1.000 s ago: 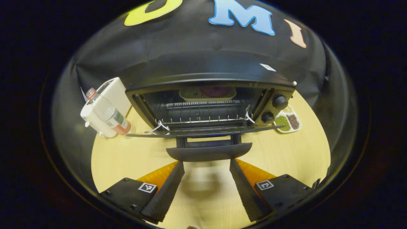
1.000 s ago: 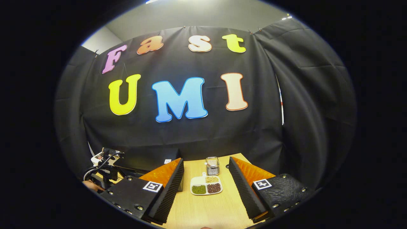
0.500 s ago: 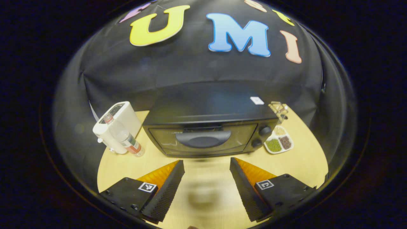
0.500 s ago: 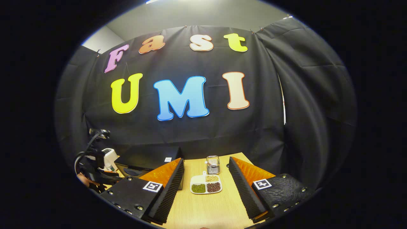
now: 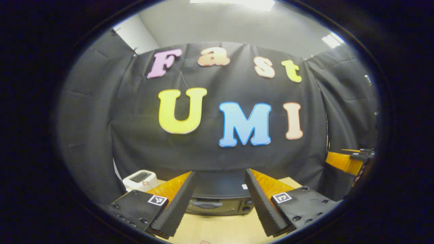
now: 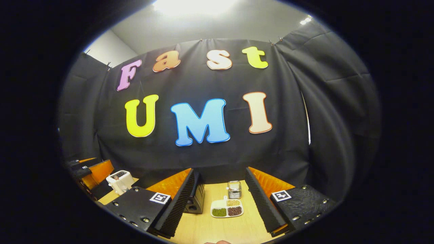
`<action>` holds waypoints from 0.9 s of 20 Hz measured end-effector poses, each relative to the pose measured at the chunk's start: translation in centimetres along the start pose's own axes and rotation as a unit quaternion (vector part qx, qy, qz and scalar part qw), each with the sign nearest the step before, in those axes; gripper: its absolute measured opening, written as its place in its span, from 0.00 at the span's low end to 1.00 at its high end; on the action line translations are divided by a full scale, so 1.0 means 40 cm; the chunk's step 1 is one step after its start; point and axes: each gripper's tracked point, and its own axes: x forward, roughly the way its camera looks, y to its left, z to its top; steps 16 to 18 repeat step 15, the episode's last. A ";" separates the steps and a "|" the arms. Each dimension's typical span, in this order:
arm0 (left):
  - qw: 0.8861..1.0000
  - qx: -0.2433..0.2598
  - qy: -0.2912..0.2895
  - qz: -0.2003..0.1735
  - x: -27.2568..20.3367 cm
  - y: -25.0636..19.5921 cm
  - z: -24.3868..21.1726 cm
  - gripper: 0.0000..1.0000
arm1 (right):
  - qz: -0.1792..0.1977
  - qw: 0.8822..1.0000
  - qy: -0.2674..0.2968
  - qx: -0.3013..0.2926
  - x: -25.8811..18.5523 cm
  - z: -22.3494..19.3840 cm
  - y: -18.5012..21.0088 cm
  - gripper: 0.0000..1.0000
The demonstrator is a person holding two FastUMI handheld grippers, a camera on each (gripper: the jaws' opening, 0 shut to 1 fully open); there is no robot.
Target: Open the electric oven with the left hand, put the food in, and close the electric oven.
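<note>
Closed since a second ago, the black electric oven [image 5: 217, 202] sits at the far edge of the pale wooden bench [image 5: 220, 230], door up, food unseen. Left gripper [image 5: 219, 200] has pulled back, spread and empty; right gripper [image 6: 220, 203] likewise spread. I judge the task finished; next, simply withdraw.

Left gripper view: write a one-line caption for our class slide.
Open hand-held gripper raised before the closed oven, with a white toaster to its left.
</note>
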 end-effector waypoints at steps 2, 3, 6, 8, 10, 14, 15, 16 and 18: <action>1.000 0.001 -0.021 -0.010 -0.027 -0.010 0.058 1.00 | 0.007 1.000 -0.011 0.001 -0.009 0.025 0.021 0.93; 0.999 -0.002 -0.030 -0.012 -0.036 -0.007 0.081 1.00 | 0.010 1.000 -0.017 0.001 -0.014 0.037 0.032 0.93; 0.999 -0.016 -0.039 -0.013 -0.046 0.018 0.106 0.94 | 0.013 1.000 -0.027 0.000 -0.024 0.057 0.062 0.93; 0.999 -0.021 -0.037 -0.013 -0.046 0.038 0.098 0.92 | 0.011 0.999 -0.032 -0.002 -0.032 0.064 0.079 0.93; 0.999 -0.020 -0.036 -0.015 -0.049 0.059 0.097 0.92 | 0.009 0.999 -0.034 -0.005 -0.041 0.067 0.098 0.93; 0.999 -0.019 -0.037 -0.025 -0.050 0.096 0.106 0.92 | 0.002 0.999 -0.036 -0.005 -0.054 0.068 0.137 0.93; 0.999 -0.020 -0.036 -0.028 -0.048 0.109 0.106 0.92 | 0.000 0.999 -0.036 -0.004 -0.059 0.067 0.146 0.93; 0.999 -0.020 -0.036 -0.028 -0.048 0.109 0.106 0.92 | 0.000 0.999 -0.036 -0.004 -0.059 0.067 0.146 0.93; 0.999 -0.020 -0.036 -0.028 -0.048 0.109 0.106 0.92 | 0.000 0.999 -0.036 -0.004 -0.059 0.067 0.146 0.93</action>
